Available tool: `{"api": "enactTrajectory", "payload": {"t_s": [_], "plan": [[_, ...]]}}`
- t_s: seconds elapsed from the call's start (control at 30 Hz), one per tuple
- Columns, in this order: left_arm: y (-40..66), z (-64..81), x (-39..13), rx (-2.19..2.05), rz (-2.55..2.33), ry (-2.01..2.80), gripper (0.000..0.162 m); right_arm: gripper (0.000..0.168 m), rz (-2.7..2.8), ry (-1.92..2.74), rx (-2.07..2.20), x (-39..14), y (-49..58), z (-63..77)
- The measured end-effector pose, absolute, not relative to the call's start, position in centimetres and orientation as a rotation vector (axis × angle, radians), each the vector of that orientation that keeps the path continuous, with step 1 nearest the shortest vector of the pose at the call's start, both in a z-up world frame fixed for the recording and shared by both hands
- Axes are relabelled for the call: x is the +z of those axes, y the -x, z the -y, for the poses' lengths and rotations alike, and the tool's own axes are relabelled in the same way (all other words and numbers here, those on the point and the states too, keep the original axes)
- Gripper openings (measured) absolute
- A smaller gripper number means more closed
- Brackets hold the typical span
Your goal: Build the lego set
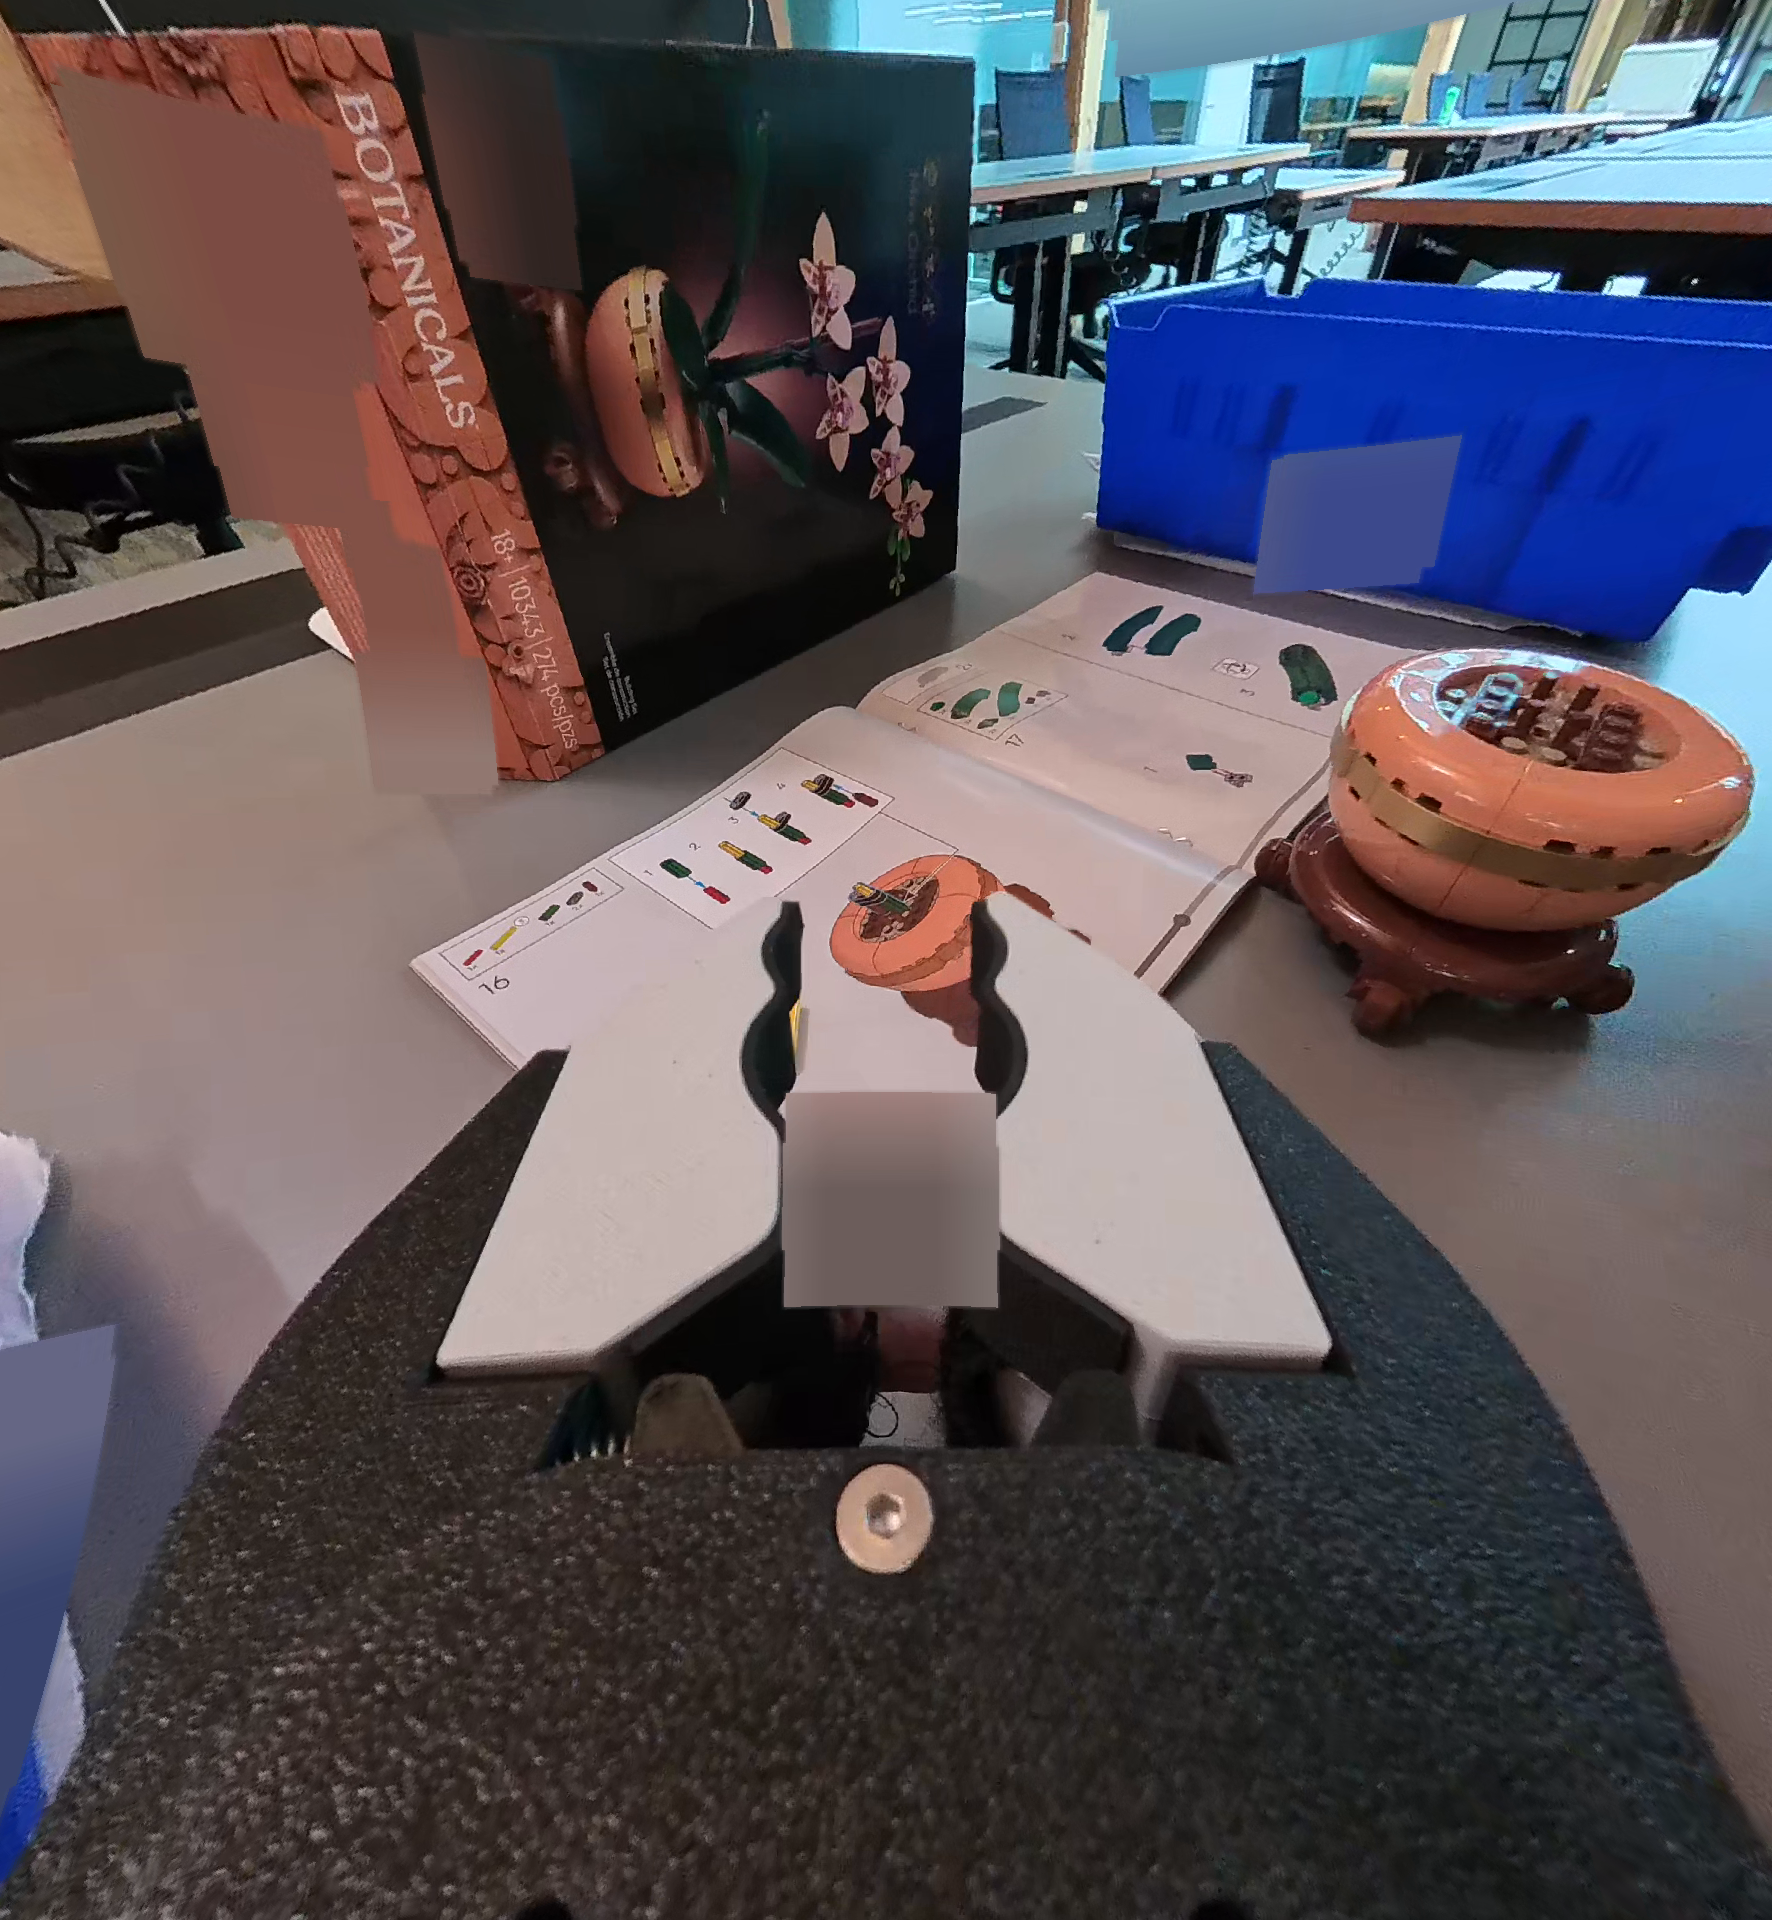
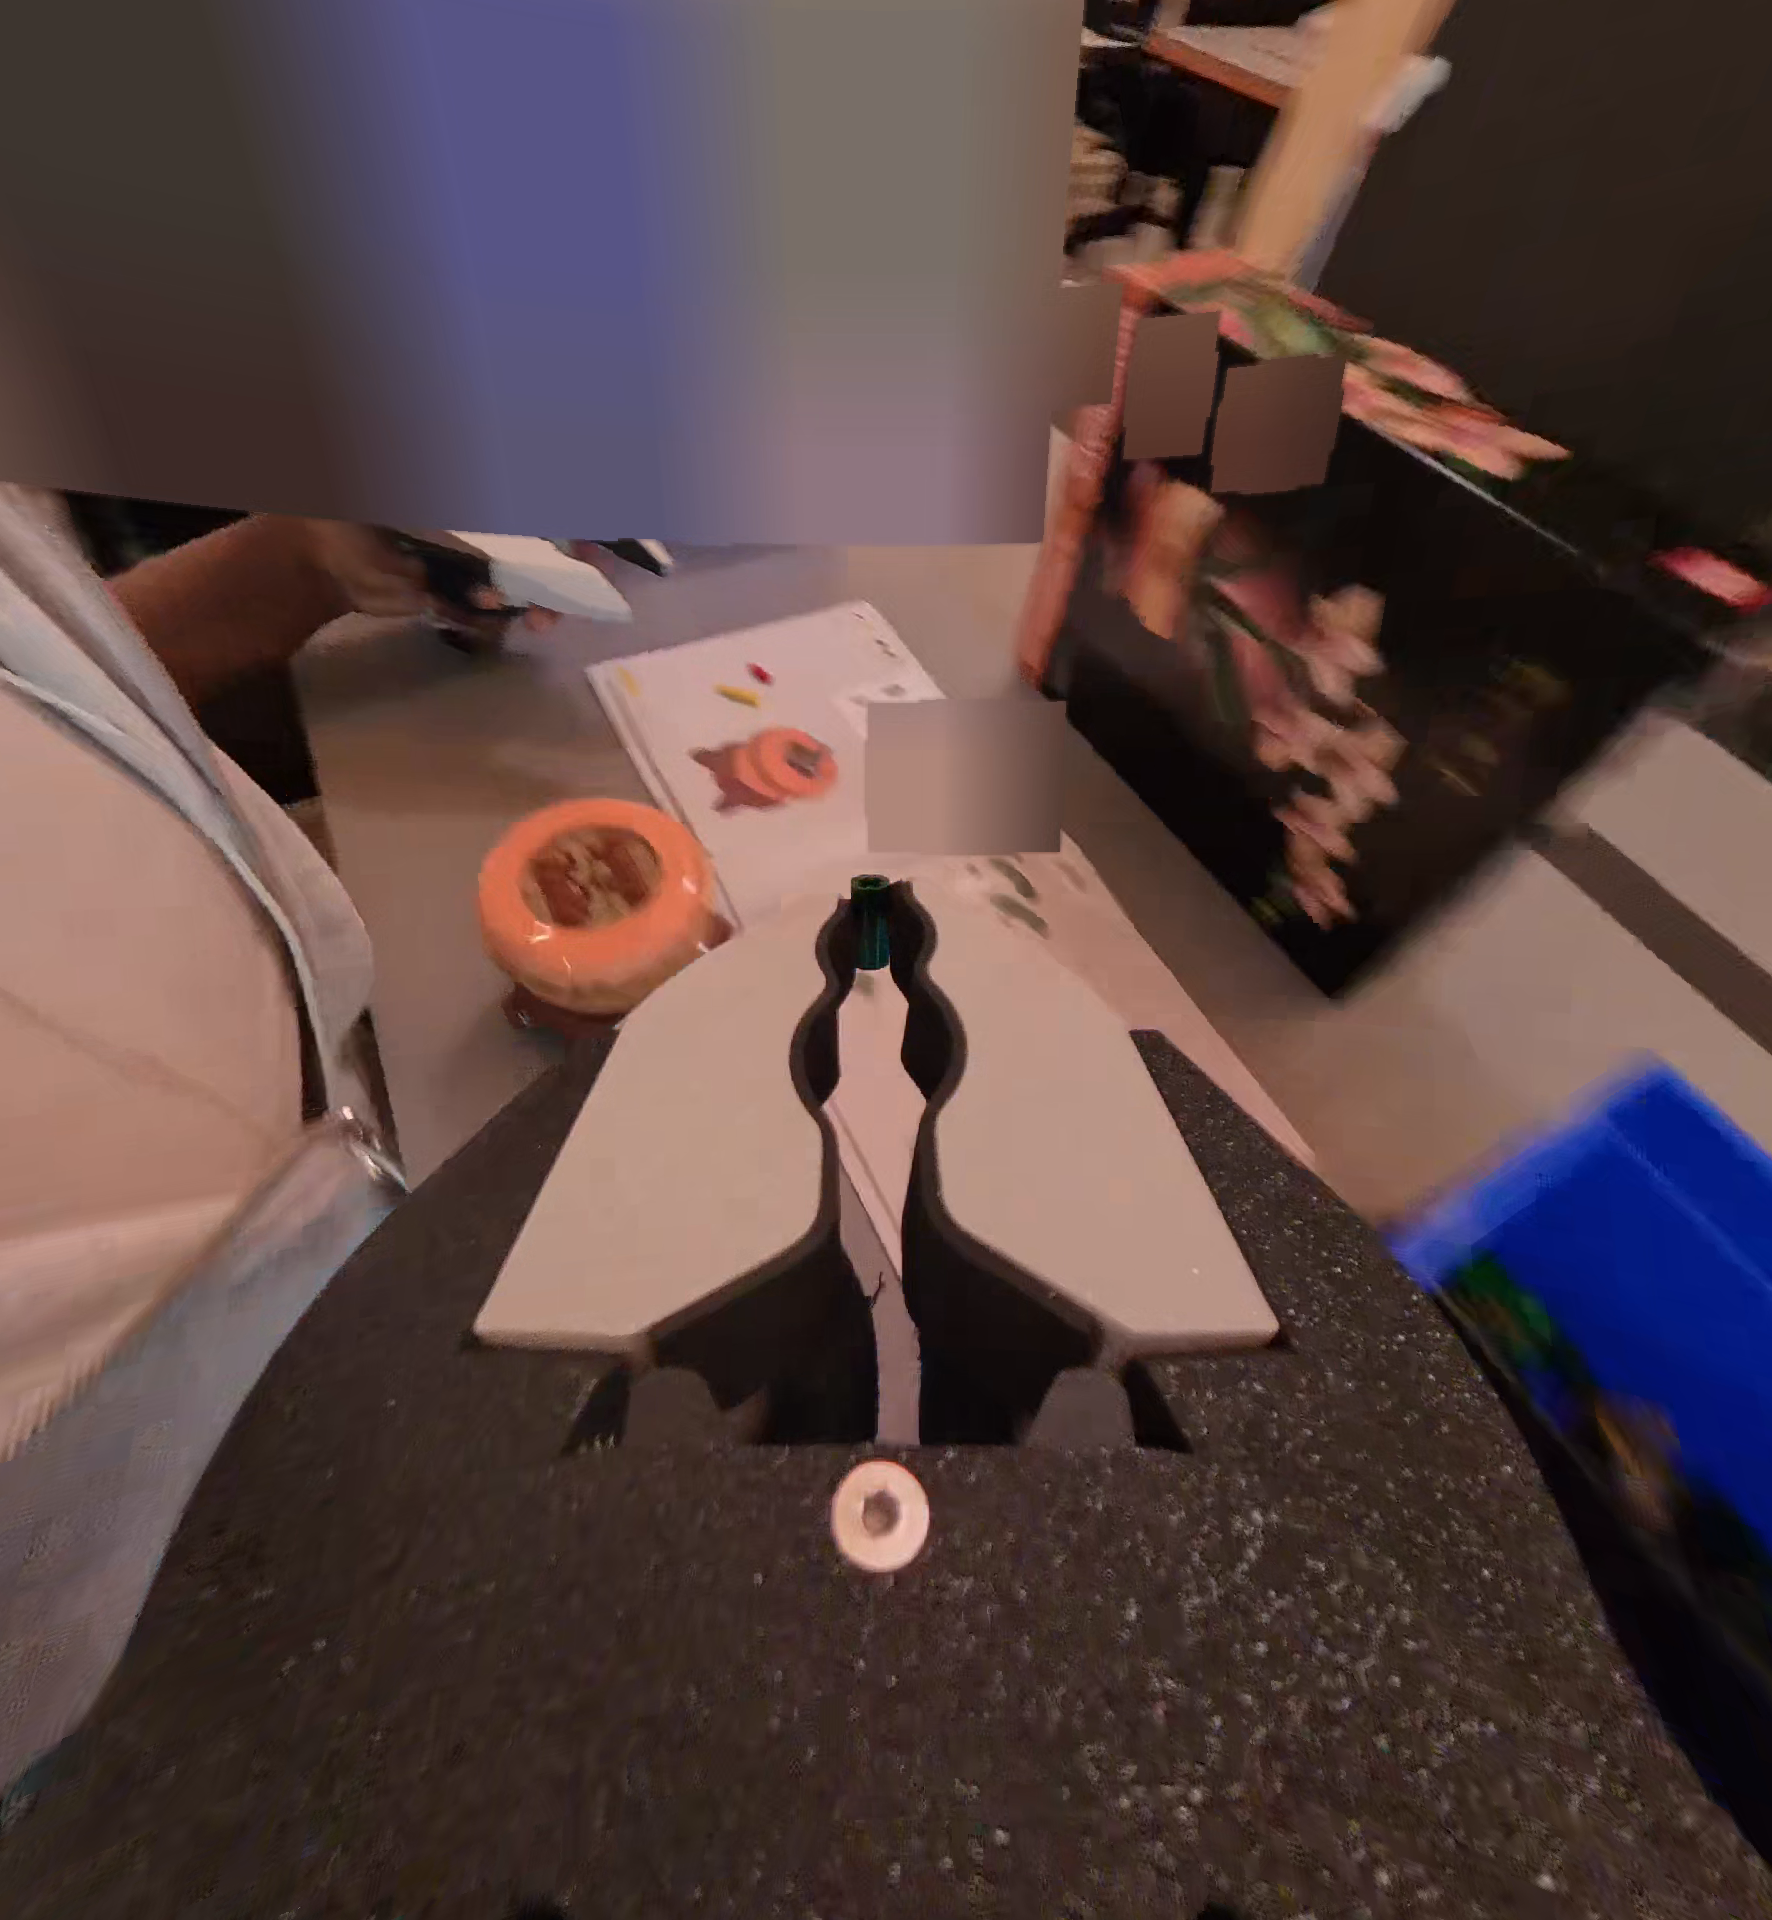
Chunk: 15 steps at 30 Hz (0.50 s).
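Right hand-held gripper (image 2: 874, 925), with 2 pale grey fingers lined in black foam, pinches a small dark green cylindrical lego connector piece (image 2: 869, 920) at its very tips, the hollow end pointing forward, probably so it can be slid onto an axle. Left hand-held gripper (image 1: 887, 940) hovers low over the grey tabletop (image 1: 186, 935) with its fingers spread apart; a sliver of yellow shows against the inner face of its left finger, but whether that is a held part cannot be told. In the left wrist view, the open white instruction booklet (image 1: 965, 790) lies flat at 12 o'clock from the left gripper, its pages of part diagrams facing up, likely for reference. At 2 o'clock from that gripper sits the half-built model: a round salmon-orange lego pot with a gold band (image 1: 1536, 779), upright on a dark brown carved-look lego stand (image 1: 1443, 956), its open top showing brown studs where stems would plug in. The dark cardboard set box with an orchid picture (image 1: 736, 395) stands upright at 11 o'clock, and a blue plastic parts bin (image 1: 1464, 436) rests at 1 o'clock, just behind the booklet. The right wrist view is motion-blurred; a person's pale sleeve fills its left side.
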<state>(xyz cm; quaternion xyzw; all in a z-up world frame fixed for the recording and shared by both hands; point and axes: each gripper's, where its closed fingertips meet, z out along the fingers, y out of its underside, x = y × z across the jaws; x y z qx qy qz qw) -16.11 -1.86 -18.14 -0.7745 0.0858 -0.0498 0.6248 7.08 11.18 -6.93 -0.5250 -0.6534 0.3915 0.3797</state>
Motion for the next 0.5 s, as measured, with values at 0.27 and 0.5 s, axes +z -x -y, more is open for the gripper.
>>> {"api": "enactTrajectory", "payload": {"t_s": [0.27, 0.5], "plan": [[15.6, 2.1, -17.7, -0.117, -0.228, 1.742, 0.030, 0.007, 2.232, 1.207, 0.983, -16.9, 10.5, -5.6], [15.3, 2.1, -17.8, -0.117, -0.250, 1.743, 0.030, 0.007, 2.537, 1.157, 0.707, -23.4, 17.0, -4.5]]}}
